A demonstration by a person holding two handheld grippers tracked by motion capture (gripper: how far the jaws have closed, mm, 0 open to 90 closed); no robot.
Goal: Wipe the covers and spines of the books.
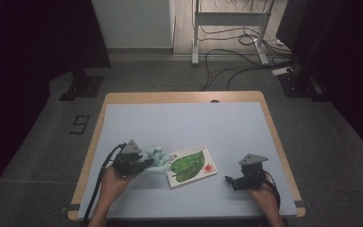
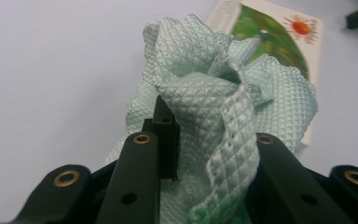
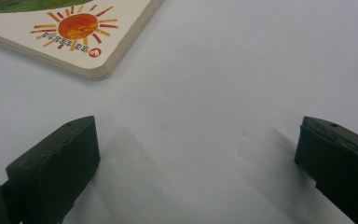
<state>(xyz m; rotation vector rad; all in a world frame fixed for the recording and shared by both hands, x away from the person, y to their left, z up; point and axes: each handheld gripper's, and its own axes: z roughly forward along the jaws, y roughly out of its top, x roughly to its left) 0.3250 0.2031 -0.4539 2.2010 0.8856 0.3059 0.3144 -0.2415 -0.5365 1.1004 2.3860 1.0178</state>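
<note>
A pale green waffle-weave cloth (image 2: pixel 214 107) is bunched between the jaws of my left gripper (image 1: pixel 147 163), which is shut on it. In the high view the cloth (image 1: pixel 157 155) hangs just left of a board book (image 1: pixel 191 165) with a green leaf and an orange sun on its cover. The book (image 2: pixel 279 28) lies behind the cloth in the left gripper view. My right gripper (image 1: pixel 230 181) rests on the table to the right of the book, jaws wide open with bare tabletop between them. The book's sun corner (image 3: pixel 77 32) lies ahead of its left jaw.
The light blue tabletop (image 1: pixel 184 123) has a wooden rim (image 1: pixel 184 97). Cables (image 1: pixel 236 61) and a metal frame stand on the floor beyond the far edge. A hand and forearm hold each gripper from the near edge.
</note>
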